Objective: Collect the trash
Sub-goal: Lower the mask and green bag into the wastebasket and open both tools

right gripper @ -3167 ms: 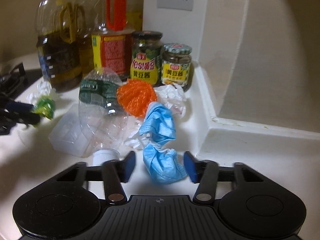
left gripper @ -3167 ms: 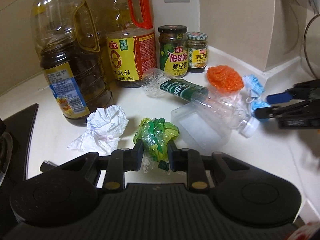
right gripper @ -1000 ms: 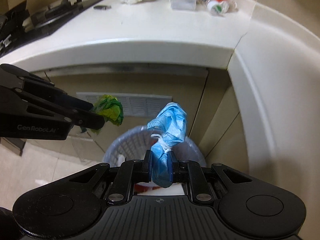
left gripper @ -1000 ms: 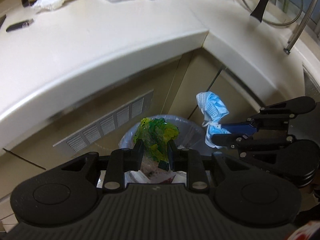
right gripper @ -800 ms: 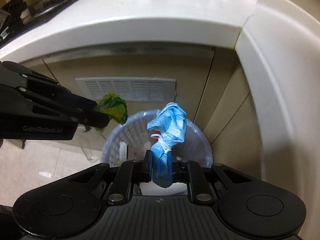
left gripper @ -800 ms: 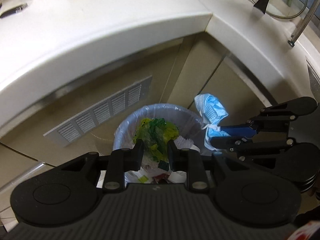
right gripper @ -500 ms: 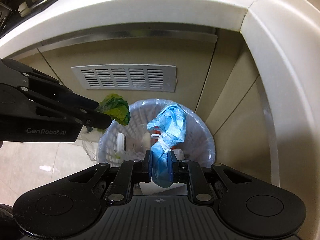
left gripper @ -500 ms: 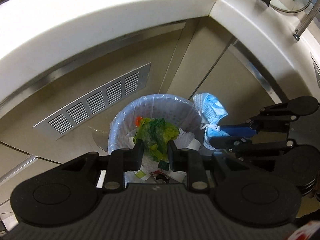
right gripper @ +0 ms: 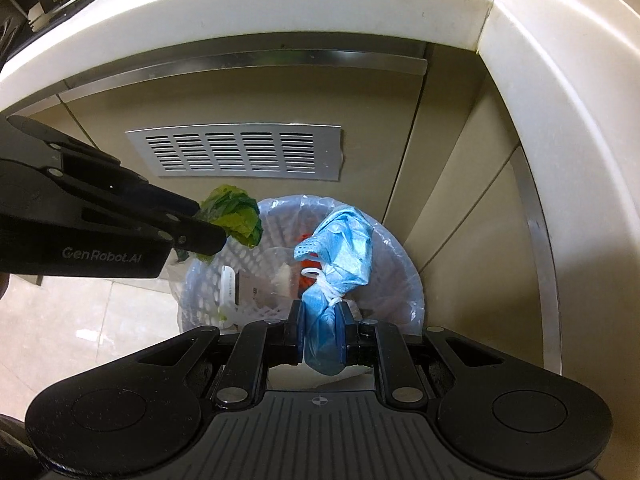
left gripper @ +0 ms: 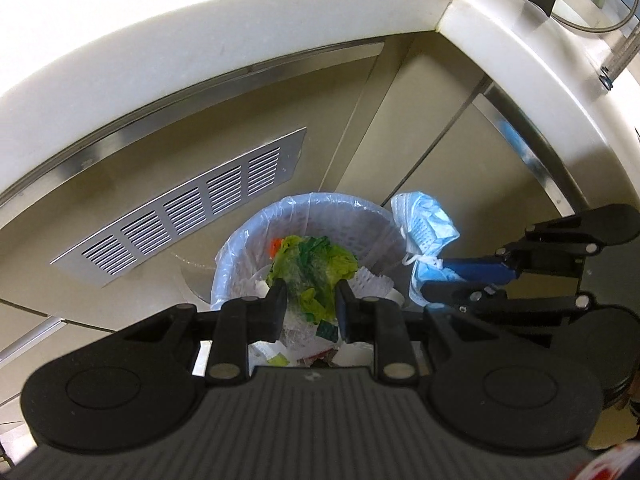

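Now | green wrapper (left gripper: 314, 270) clamped in left hand-held gripper (left gripper: 310, 300) | over bin (left gripper: 256, 236)

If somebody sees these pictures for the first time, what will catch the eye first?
Two bright pieces of trash: a green wrapper pinched in the left tool, and a blue face mask pinched in the right tool. Both hang over a lined white bin on the floor, below the counter.

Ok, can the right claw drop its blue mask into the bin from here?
Probably yes: the right claw holds the blue mask above the lined bin, and the opening beneath looks unobstructed.
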The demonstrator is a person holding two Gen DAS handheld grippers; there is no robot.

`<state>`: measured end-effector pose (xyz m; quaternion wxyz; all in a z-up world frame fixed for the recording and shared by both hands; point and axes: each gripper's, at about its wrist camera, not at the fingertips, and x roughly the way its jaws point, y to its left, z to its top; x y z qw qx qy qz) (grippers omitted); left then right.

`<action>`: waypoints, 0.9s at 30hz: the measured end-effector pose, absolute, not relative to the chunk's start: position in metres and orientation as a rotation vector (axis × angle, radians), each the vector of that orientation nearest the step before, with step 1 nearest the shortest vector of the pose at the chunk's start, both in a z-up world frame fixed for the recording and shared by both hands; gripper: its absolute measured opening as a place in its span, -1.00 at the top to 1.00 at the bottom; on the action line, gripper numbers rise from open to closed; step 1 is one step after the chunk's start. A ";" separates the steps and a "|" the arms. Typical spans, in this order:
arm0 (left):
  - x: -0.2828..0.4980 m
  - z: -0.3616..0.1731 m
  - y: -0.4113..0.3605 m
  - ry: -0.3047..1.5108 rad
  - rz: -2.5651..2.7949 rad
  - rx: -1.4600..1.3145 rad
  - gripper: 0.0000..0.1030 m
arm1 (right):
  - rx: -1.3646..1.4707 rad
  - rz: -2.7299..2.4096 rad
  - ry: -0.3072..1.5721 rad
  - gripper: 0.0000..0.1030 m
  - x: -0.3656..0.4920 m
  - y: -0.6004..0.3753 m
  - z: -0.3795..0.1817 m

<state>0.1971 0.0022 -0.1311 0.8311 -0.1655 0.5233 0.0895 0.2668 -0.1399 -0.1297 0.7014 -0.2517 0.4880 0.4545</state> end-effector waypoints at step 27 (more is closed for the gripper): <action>0.183 -0.139 0.019 1.111 0.254 -0.367 0.23 | -0.546 1.006 1.101 0.70 0.273 -0.134 -0.136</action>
